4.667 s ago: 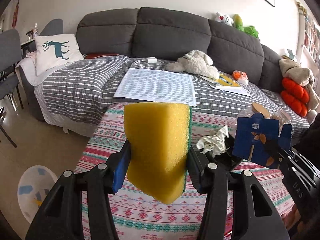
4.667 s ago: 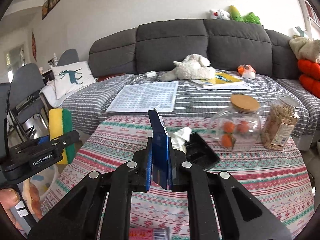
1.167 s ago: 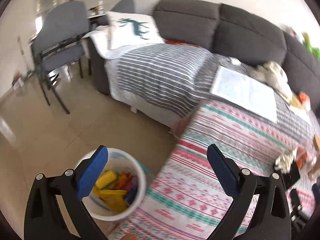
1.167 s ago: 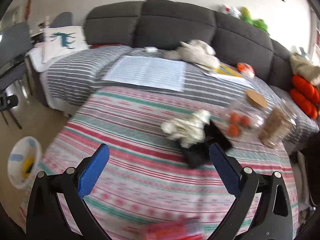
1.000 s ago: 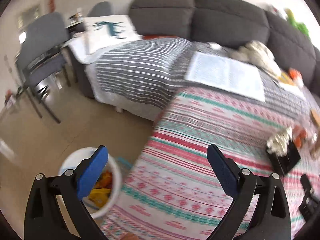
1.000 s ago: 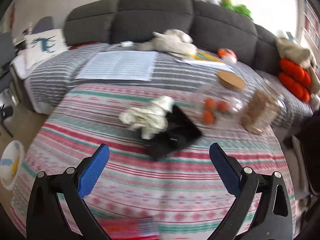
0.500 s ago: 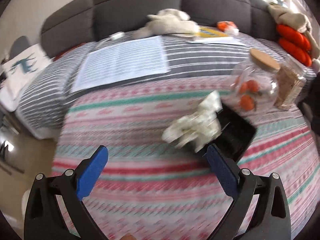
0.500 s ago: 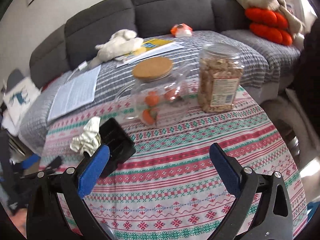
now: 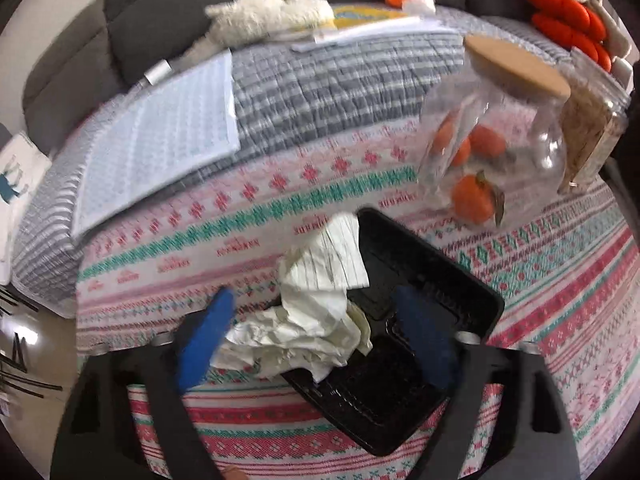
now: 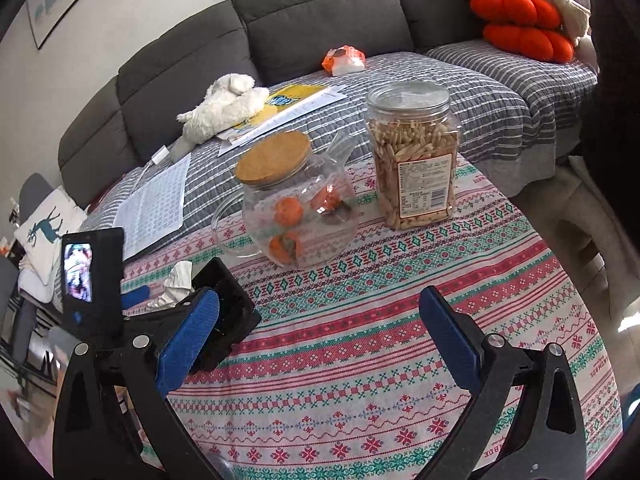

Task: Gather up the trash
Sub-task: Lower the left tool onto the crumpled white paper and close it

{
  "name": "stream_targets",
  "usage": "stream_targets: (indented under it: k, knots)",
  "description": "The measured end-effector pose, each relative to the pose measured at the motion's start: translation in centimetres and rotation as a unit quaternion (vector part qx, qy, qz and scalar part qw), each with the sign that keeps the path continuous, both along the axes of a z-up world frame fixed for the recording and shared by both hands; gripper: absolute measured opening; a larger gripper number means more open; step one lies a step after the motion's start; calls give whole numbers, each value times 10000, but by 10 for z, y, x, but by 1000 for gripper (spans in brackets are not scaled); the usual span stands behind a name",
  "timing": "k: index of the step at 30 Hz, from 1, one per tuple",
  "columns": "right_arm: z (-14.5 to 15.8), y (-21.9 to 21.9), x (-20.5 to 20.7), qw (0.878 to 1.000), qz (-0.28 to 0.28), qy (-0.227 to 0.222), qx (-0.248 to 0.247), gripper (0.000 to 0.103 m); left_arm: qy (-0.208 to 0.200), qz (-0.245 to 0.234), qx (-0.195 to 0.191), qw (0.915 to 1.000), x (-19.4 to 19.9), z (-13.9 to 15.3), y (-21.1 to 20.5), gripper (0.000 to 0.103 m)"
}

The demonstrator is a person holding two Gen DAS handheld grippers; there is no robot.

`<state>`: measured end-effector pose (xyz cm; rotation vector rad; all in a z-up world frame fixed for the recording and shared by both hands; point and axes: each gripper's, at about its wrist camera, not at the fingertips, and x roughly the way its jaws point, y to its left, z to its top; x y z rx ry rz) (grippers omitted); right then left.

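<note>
White crumpled paper (image 9: 316,312) lies half in the black tray (image 9: 424,320), spilling over its near edge onto the tablecloth (image 9: 560,300). That is the trash to collect. The left gripper (image 9: 316,340) sits low with its blue pads spread wide on either side of the wad, gripping nothing yet, lined up, I'd say, to pinch it. The right gripper (image 10: 320,328) hangs over bare cloth, jaws wide and empty, kept out of the way. Beyond stand a glass jar (image 10: 296,216) of oranges and a snack jar (image 10: 414,156).
</note>
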<state>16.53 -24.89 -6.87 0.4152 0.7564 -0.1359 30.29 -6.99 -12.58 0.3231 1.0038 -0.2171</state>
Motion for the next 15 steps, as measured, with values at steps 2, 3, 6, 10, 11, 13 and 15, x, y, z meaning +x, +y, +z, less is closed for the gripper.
stream_targets:
  k: [2, 3, 6, 10, 11, 13, 15]
  knots:
    - [0, 1, 0, 10000, 54, 9, 35, 96, 78, 19, 38, 10000, -1, -4, 4, 55]
    - [0, 2, 0, 10000, 75, 18, 55, 96, 103, 7, 23, 9999, -2, -5, 5, 53]
    - [-1, 3, -1, 9999, 127, 35, 56, 96, 121, 10, -193, 9997, -9, -2, 12, 42]
    - [0, 6, -3, 9998, 209, 41, 49, 96, 108, 124, -472, 9987, -17, 5, 19, 38]
    - [0, 6, -4, 9997, 238, 36, 51, 96, 98, 159, -554, 9983, -21, 9, 22, 38]
    - [1, 7, -6, 9995, 304, 25, 29, 96, 81, 220, -714, 9972, -26, 15, 27, 37]
    - [2, 9, -6, 9992, 405, 26, 1, 96, 66, 311, -941, 9951, -31, 24, 35, 37]
